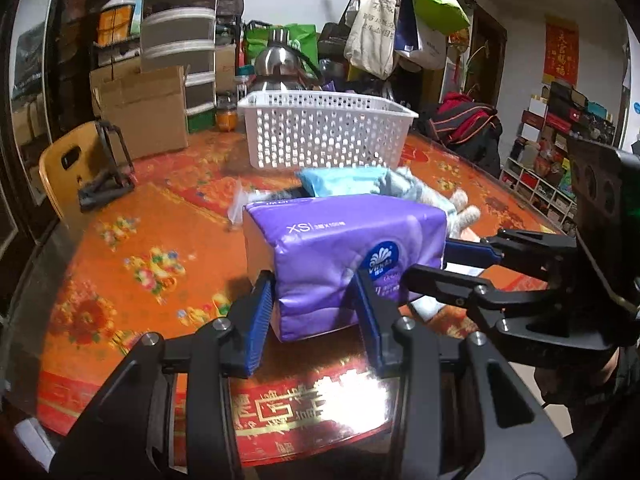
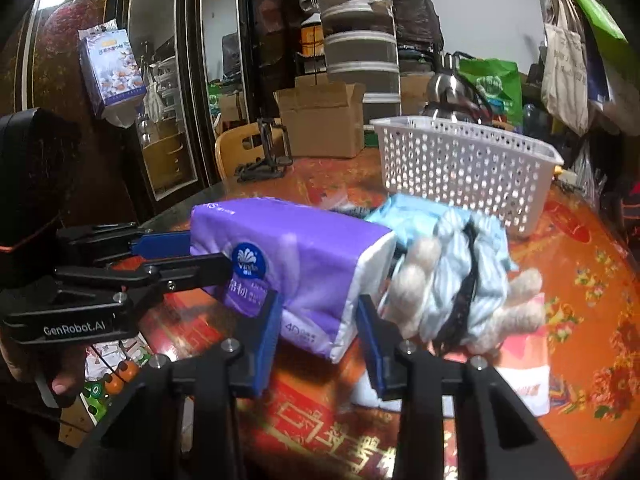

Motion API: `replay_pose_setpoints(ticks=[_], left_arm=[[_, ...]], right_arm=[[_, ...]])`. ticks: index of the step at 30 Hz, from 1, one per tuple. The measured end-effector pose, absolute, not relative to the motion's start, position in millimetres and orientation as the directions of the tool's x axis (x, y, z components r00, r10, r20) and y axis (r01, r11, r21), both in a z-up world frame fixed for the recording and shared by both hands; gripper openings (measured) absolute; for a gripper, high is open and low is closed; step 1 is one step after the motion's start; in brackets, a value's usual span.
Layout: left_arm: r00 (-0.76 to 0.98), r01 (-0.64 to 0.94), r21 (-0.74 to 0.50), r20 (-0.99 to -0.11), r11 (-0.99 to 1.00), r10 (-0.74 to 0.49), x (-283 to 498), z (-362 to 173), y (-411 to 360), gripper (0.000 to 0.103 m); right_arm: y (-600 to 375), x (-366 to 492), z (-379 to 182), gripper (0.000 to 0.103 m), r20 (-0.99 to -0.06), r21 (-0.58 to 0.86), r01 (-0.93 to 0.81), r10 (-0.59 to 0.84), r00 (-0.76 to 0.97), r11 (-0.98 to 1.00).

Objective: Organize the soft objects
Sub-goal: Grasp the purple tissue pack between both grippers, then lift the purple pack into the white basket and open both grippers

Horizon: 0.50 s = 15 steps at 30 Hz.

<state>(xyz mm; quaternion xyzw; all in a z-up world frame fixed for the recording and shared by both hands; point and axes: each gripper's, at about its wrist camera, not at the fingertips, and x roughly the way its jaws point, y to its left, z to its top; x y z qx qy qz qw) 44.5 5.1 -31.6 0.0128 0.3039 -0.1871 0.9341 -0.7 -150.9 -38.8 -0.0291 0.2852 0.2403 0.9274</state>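
A purple pack of tissues [image 1: 336, 256] lies on the red flowered table [image 1: 132, 264]. My left gripper [image 1: 316, 312] has its blue pads pressed on the pack's near left end. My right gripper [image 2: 318, 336] grips the pack [image 2: 292, 256] at its other end; it shows in the left wrist view [image 1: 460, 268] too. Behind the pack lie a light blue soft pack [image 1: 340, 182] and a plush toy in striped blue cloth [image 2: 460, 280]. A white perforated basket [image 1: 324, 132] stands further back, also in the right wrist view [image 2: 464, 164].
A pink and white packet [image 2: 524, 376] lies under the plush toy. A black folding stand [image 1: 106, 176] sits at the table's left edge by a wooden chair [image 1: 64, 168]. Cardboard boxes [image 1: 144, 112], a steel kettle [image 1: 278, 66] and hanging bags [image 1: 384, 24] crowd the back.
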Motion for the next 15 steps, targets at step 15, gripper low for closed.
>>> replay_pose_setpoints(ticks=[15], left_arm=[[0.813,0.404,-0.06,-0.435,0.913,-0.388,150.4,108.5,-48.4,0.038]], right_arm=[[-207.5,94.7,100.0,0.037,-0.416,0.004,-0.372,0.34,0.844,0.928]])
